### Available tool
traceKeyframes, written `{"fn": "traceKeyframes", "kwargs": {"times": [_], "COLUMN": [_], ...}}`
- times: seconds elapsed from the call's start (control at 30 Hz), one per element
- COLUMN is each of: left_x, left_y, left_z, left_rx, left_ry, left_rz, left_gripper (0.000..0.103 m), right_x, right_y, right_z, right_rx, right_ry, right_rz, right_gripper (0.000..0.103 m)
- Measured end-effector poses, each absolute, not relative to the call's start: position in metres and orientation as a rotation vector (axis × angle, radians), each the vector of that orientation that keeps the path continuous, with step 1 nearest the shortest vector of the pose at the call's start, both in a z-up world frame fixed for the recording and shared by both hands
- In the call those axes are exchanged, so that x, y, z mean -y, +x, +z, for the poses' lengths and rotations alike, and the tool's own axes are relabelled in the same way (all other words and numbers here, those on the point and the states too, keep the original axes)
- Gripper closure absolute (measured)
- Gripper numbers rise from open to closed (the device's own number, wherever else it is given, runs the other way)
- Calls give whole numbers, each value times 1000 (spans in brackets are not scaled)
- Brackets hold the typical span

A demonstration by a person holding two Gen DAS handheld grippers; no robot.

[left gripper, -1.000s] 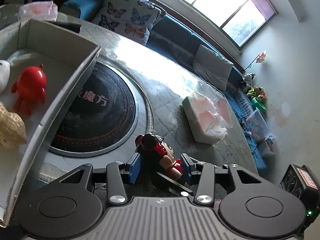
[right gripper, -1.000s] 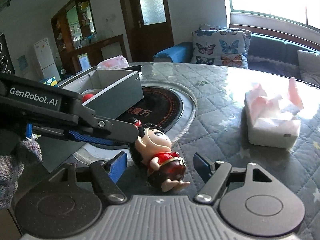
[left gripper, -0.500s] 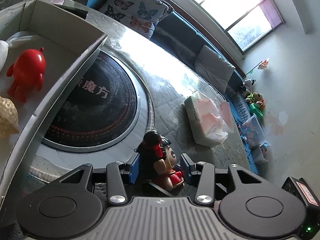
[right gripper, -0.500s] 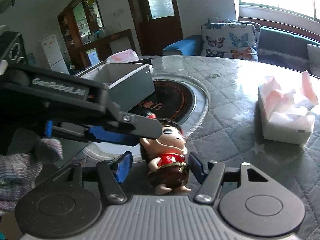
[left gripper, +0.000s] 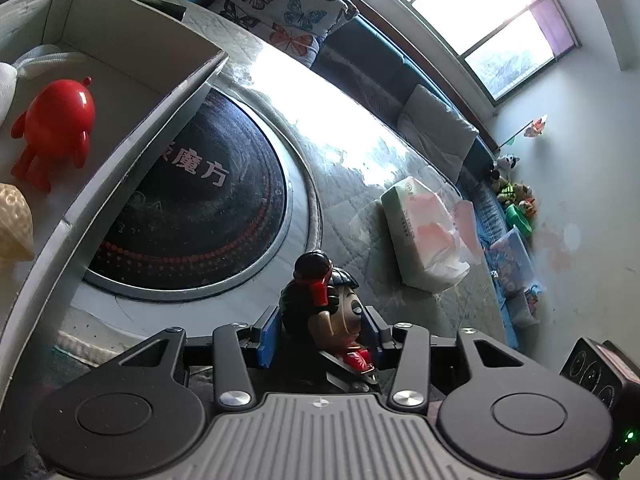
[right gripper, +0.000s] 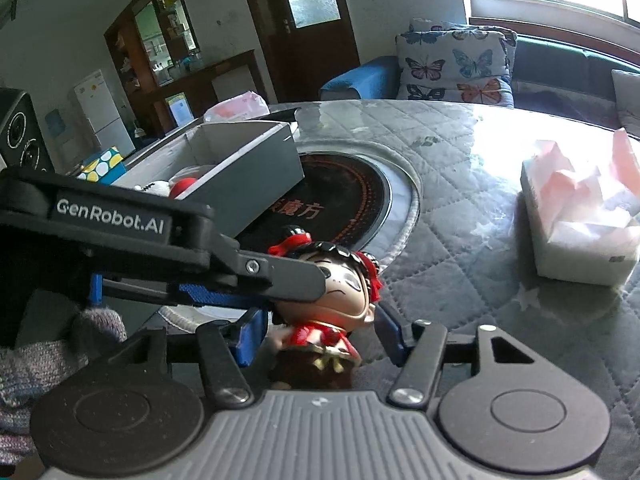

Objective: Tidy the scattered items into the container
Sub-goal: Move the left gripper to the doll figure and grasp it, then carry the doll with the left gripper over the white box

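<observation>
1. Since the earlier frames, the doll figurine (left gripper: pixel 324 304) has gone from lying tilted on the quilted table cover (left gripper: pixel 360 208) to standing upright, and both grippers have drawn closer around it.
2. Location of the figurine: on the table cover, just beside the steel rim of the black induction plate (left gripper: pixel 208 208), and still outside the grey box (left gripper: pixel 120 152).
3. Left gripper (left gripper: pixel 322 334): its blue pads flank the figurine's head with little or no gap; whether they actually press on it cannot be told from either view.
4. Right gripper (right gripper: pixel 316 334): its jaws stand spread, with a visible gap between the right-hand pad and the figurine's body (no grasp on this side).
5. Work done: the grey box already contains a red toy (left gripper: pixel 56 128), a beige ball-like item (left gripper: pixel 14 224) and a white soft item (left gripper: pixel 6 88).
6. Work left: the figurine appears to be the only loose toy in view. It must be lifted, carried over the box wall and released inside.
7. A tissue pack (left gripper: pixel 424 232) lies well apart on the table; whether it counts as clutter cannot be judged.
</observation>
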State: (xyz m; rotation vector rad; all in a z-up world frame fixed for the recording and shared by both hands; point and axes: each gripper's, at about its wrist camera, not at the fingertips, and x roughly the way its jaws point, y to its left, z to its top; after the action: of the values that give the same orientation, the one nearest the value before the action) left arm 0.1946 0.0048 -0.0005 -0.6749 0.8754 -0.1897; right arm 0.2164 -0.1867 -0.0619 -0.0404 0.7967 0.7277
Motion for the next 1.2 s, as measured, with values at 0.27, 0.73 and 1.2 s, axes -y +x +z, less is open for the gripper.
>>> {"fn": "traceKeyframes", "kwargs": {"times": [0.27, 0.73, 1.2], "left_x": [-1, 6, -62], "left_y": [195, 172, 93], "left_z": [0, 9, 70], "left_rx": [-856, -827, -586], "left_ry": [-663, -581, -599], "left_rz": [-190, -200, -122], "left_gripper": [57, 63, 64], "right_x": [187, 193, 130], "right_y": [216, 195, 142], "right_z": [-63, -60, 2], "right_rx": [-806, -810, -618], "right_ry": [-38, 22, -65], "right_rz": [708, 672, 776], "right_gripper": [46, 55, 55]}}
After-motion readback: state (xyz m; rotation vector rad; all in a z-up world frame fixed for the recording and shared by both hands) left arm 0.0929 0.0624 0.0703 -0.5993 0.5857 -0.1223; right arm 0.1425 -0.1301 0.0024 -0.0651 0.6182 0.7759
